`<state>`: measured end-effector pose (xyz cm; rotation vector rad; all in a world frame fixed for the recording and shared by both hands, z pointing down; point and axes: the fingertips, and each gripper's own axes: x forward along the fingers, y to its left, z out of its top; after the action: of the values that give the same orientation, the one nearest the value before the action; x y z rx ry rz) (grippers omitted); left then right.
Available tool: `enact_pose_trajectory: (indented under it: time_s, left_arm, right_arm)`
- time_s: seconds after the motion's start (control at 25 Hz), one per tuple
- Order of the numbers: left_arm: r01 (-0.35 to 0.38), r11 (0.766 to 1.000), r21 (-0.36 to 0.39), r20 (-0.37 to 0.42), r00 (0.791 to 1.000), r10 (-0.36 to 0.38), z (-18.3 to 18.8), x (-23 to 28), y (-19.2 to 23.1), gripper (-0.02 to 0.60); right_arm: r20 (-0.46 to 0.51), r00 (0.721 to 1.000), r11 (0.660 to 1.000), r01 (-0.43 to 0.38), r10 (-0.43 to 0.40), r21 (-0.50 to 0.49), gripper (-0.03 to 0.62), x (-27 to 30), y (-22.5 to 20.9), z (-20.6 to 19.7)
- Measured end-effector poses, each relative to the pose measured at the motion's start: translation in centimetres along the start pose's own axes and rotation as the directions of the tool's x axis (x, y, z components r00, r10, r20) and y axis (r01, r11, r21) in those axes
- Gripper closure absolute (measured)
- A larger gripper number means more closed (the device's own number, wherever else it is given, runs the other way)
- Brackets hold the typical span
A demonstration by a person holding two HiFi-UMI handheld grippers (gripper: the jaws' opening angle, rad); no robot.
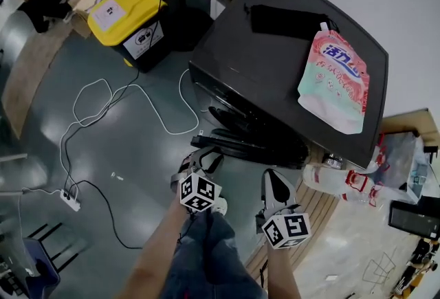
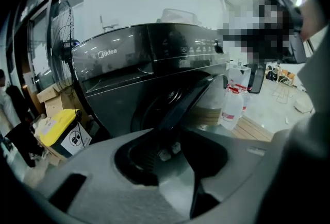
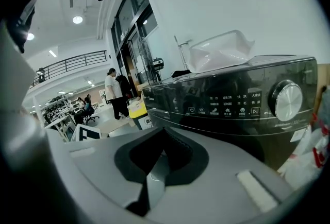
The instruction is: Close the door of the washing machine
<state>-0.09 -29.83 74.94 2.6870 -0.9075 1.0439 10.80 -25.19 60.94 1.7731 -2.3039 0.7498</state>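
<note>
Denim-clad leg [image 1: 206,256] is filling the bottom of the head view, with a forearm reaching forward on either side of it. Just ahead, the left gripper [image 1: 203,154] is pointing at the free edge of the door [image 1: 254,143], which is standing open, swung out low from the front of the dark washing machine [image 1: 275,64] toward the grey floor. In the left gripper view the left gripper [image 2: 170,138] is holding its jaws spread, and the door [image 2: 185,102] is running as a dark slanted bar from the washing machine [image 2: 134,68] down into the gap between them; whether either pad is touching it cannot be told. To its right, the right gripper [image 1: 271,174] is hovering close to the door's hinge side without touching it. In the right gripper view the right gripper [image 3: 164,138] is keeping its jaws drawn together on nothing, facing the washing machine [image 3: 232,99] and its round dial [image 3: 287,100]. On the lid a pink and green pouch [image 1: 333,81] is lying flat.
</note>
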Motion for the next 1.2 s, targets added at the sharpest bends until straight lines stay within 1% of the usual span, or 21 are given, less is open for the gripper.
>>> enact_pose_trajectory:
  time_s: [0.16,0.28,0.32,0.36,0.4,0.44,0.6,1.0,1.2]
  left_arm:
    - [-0.039,0.998,-0.040,0.013,0.999,0.040,1.7,2.2,2.1,0.454]
    - [-0.063,0.994,-0.094,0.021,0.998,0.066,2.9,3.5,3.3,0.474]
    - [-0.074,0.991,-0.114,0.021,0.997,0.077,3.2,3.9,3.7,0.490]
    - [-0.088,0.987,-0.133,0.021,0.996,0.092,3.5,4.2,4.0,0.517]
    - [-0.104,0.983,-0.150,0.020,0.994,0.108,3.8,4.6,4.4,0.558]
    - [-0.116,0.979,-0.167,0.019,0.992,0.121,4.0,4.8,4.7,0.574]
    - [-0.117,0.969,-0.220,0.031,0.991,0.126,4.5,5.1,4.9,0.574]
    - [-0.101,0.962,-0.253,0.042,0.992,0.115,4.5,5.3,4.9,0.574]
    - [-0.095,0.963,-0.251,0.045,0.993,0.110,4.5,5.3,5.0,0.574]
  right_arm:
    - [0.000,1.000,1.000,0.011,-0.011,-0.006,0.580,0.1,-0.7,0.3]
    - [-0.003,1.000,1.000,0.021,-0.021,-0.002,0.579,-0.1,-1.2,0.2]
    - [-0.004,1.000,1.000,0.024,-0.024,-0.001,0.580,-0.2,-1.3,0.2]
    - [-0.005,1.000,1.000,0.027,-0.027,0.001,0.580,-0.3,-1.5,0.2]
    - [-0.006,0.999,1.000,0.031,-0.031,0.003,0.580,-0.4,-1.7,0.1]
    - [-0.006,0.999,0.999,0.035,-0.035,0.004,0.580,-0.5,-1.9,0.1]
    - [-0.003,0.999,0.998,0.054,-0.054,0.013,0.580,-1.0,-2.7,0.2]
    - [0.006,0.997,0.997,0.073,-0.073,0.022,0.580,-1.1,-2.9,0.1]
    - [0.010,0.996,0.996,0.086,-0.087,0.027,0.580,-1.7,-3.2,0.1]
